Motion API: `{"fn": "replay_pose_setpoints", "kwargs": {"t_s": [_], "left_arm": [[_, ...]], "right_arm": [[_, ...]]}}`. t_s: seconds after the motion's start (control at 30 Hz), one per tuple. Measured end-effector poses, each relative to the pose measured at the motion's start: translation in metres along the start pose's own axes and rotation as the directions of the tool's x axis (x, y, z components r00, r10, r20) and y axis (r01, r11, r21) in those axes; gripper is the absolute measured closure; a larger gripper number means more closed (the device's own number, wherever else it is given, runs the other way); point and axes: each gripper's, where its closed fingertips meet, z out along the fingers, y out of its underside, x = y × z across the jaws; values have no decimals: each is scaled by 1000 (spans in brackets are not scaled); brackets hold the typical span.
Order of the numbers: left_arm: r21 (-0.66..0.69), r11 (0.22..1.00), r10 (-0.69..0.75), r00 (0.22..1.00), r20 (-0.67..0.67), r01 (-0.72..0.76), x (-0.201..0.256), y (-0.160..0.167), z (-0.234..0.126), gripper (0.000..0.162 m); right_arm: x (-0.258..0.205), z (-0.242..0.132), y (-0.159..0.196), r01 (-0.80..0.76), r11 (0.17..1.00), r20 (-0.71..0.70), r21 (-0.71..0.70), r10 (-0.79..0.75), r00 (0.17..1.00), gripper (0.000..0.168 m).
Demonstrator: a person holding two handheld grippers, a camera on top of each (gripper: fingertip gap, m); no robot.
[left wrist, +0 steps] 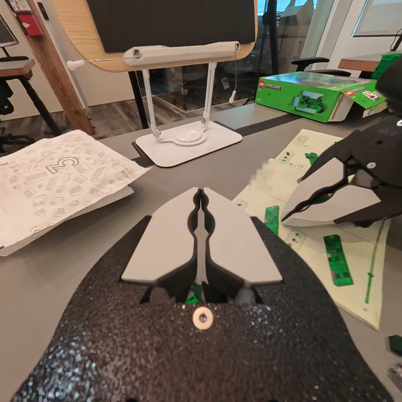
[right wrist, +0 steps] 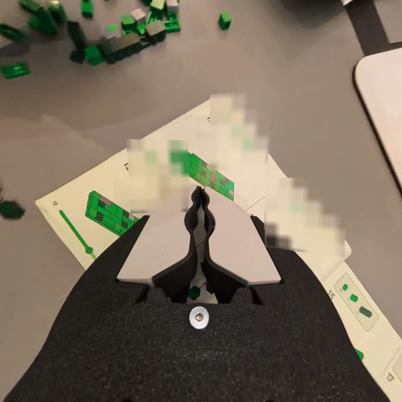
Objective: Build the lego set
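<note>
Both grippers, left [left wrist: 201, 191] and right [right wrist: 200, 189], are sitting clenched and empty; the right risks creasing the manual [right wrist: 71, 217] it's hovering over.

The loose green and grey bricks [right wrist: 121, 37] at the top of the right wrist view are smeared by motion, so their shapes and stud counts cannot be told, and the pile runs off the top edge. A dark green piece [right wrist: 10, 209] at the left edge is too blurred to name. The instruction booklet [right wrist: 71, 200] is largely covered by the right gripper [right wrist: 201, 190] and by mosaic patches. In the left wrist view, the green set box [left wrist: 304, 95] is cut by the right gripper's body, the paper bag [left wrist: 54, 180] runs off the left edge, and a dark piece [left wrist: 396, 345] at the right edge is cropped.
</note>
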Motion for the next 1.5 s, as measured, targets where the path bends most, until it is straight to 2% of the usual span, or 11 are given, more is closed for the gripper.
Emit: {"fn": "replay_pose_setpoints", "kwargs": {"t_s": [0.1,0.2,0.3,0.4,0.6,0.9,0.97,1.1,1.2,1.37,1.5], "left_arm": [[45,999,9,1000,17,-10,-2,-7,-5,162],[145,989,21,1000,-18,-18,6,-20,-12,162],[286,958,25,1000,15,-28,0,-38,-27,162],[352,933,26,987,159,-82,-28,-49,-52,162],[277,934,128,936,329,-225,-71,-33,-92,162],[250,944,141,948,285,-216,-77,-21,-79,162],[246,942,156,949,274,-226,-74,-21,-76,162],[246,942,157,949,273,-227,-74,-22,-74,162],[285,948,74,970,233,-141,-73,-22,-73,162],[305,949,26,985,170,-77,-64,-22,-66,162],[311,946,40,988,151,-85,-56,-25,-64,162]], "right_arm": [[10,8,-8,-14,1000,-73,-2,14,997,168],[29,-15,-27,-17,990,-174,137,41,984,168],[46,-29,-37,-150,967,-102,207,173,980,168],[51,-8,-44,-194,970,-35,148,202,979,168],[42,39,-64,-107,993,23,42,106,994,168],[35,60,-63,-91,994,25,-61,93,995,168],[38,36,-71,-88,996,-19,20,89,996,168],[54,-67,-60,-177,948,-152,266,223,963,161],[68,-142,-7,-219,925,-335,312,322,886,155],[55,-224,92,-318,922,-584,222,387,713,142],[-16,-209,64,-355,859,-263,369,463,846,143]]}}
